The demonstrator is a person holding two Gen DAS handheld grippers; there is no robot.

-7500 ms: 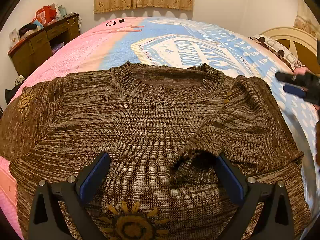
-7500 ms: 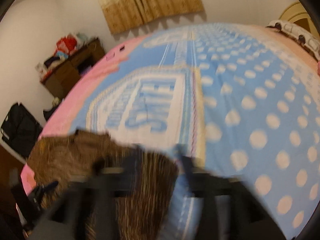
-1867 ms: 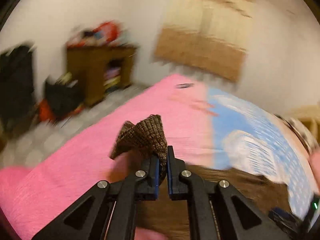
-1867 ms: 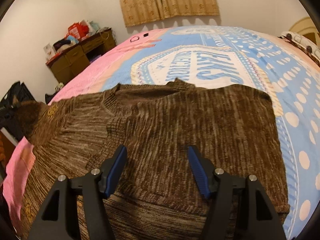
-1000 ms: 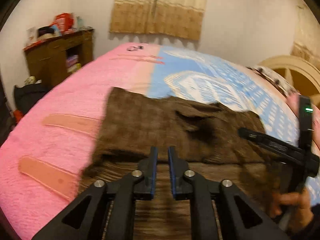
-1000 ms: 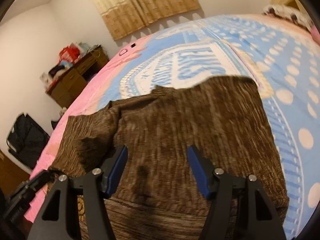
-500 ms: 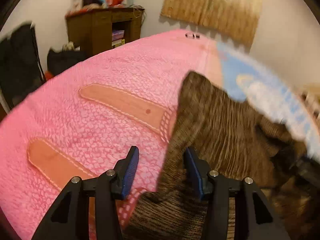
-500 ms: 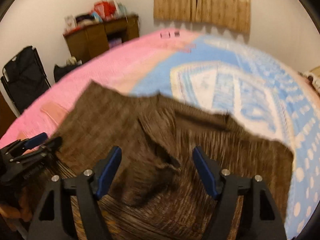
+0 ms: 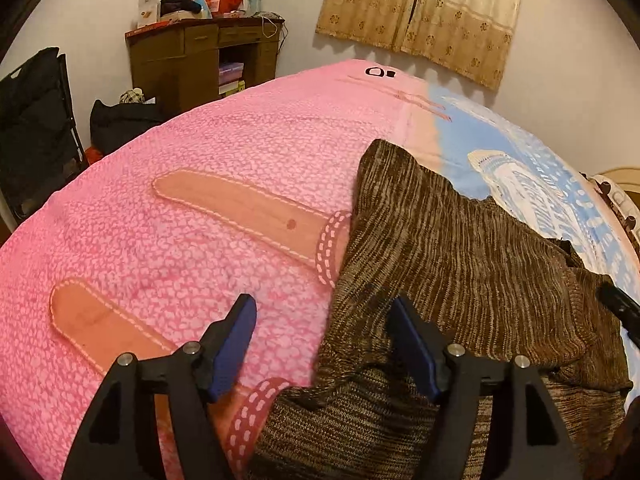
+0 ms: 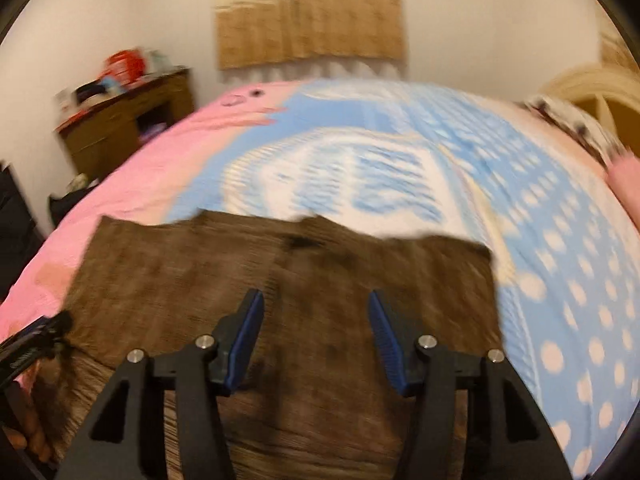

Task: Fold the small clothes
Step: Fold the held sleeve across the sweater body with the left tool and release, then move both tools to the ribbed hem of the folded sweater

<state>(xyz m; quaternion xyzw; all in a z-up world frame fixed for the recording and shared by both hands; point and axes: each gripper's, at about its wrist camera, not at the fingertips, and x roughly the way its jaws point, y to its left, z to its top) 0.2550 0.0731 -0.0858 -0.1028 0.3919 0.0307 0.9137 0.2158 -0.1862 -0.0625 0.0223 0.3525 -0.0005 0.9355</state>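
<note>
Left gripper (image 9: 322, 344) spread wide, gripping nothing; brown sweater (image 9: 460, 264) spread on the bedspread (image 9: 200, 152), its folded left edge lying between and beyond the blue pads (image 9: 234, 344), lower hem cut off. Right gripper (image 10: 316, 332) likewise agape and empty above the sweater; view smeared, knit detail unreadable.

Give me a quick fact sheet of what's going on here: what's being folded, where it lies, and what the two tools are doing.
item: brown knit sweater, both sleeves folded in
surface: bedspread, pink and blue
left gripper: fingers open, over the sweater's left edge, holding nothing
right gripper: fingers open, above the sweater's middle, holding nothing
background: wooden desk, curtain
right view: blurred
</note>
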